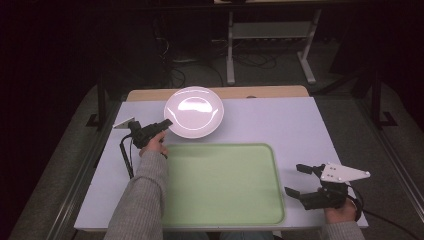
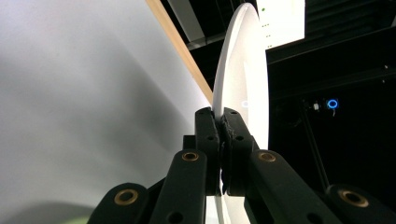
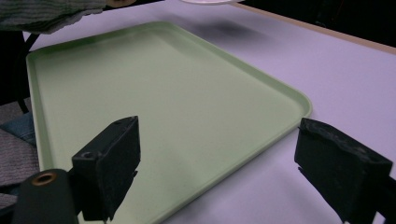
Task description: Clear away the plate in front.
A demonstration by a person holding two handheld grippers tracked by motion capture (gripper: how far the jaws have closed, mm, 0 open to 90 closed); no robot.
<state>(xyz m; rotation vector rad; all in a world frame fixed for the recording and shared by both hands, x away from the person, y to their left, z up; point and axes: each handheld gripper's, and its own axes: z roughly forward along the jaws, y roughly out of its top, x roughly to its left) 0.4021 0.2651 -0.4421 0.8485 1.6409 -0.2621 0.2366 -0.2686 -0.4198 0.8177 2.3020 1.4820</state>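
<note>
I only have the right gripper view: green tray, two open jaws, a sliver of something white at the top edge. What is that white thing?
Observer: A white plate, seen whole in the high view, just beyond the far edge of the green tray.
Operator: Is the other hand on it?
Observer: Yes. In the left gripper view the left gripper is shut on the plate's rim, one jaw on each face.
Operator: Plate flat on the table?
Observer: Doesn't look so. Your view has a dark shadow on the table under it, so it seems lifted off.
Operator: Where's my gripper relative to the tray?
Observer: The right gripper is off the tray's right edge, jaws open, nothing between them.
</note>
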